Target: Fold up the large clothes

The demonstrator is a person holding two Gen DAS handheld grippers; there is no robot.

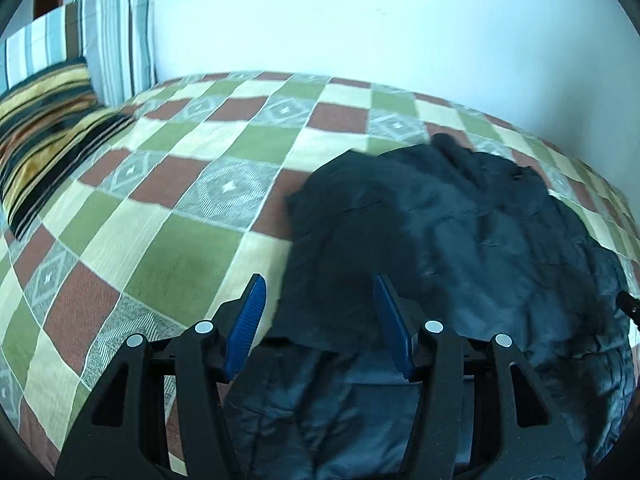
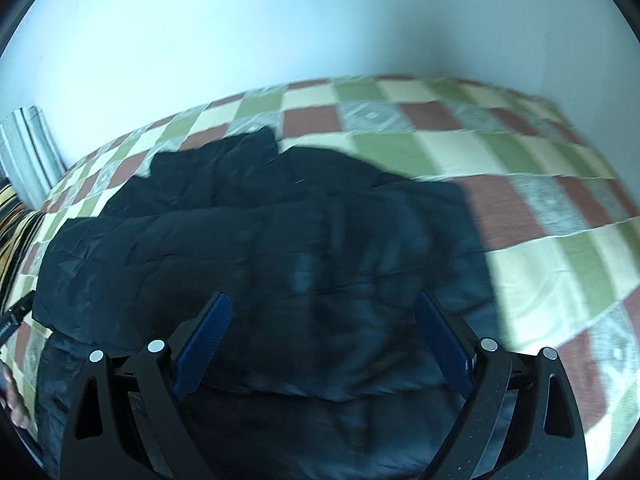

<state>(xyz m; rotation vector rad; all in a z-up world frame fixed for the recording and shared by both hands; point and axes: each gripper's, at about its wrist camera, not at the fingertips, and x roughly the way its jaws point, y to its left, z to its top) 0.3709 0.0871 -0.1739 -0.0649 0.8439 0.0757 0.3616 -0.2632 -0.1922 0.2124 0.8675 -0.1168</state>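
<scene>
A large dark navy quilted jacket lies bunched and partly folded over itself on a checkered bedspread. It also fills the middle of the right wrist view. My left gripper is open, hovering above the jacket's left edge, with nothing between its blue pads. My right gripper is open wide above the jacket's near part, also empty. The right wrist view is blurred by motion.
Striped pillows and a folded striped blanket sit at the head of the bed on the left. A pale wall runs behind the bed. The bedspread lies bare to the right of the jacket.
</scene>
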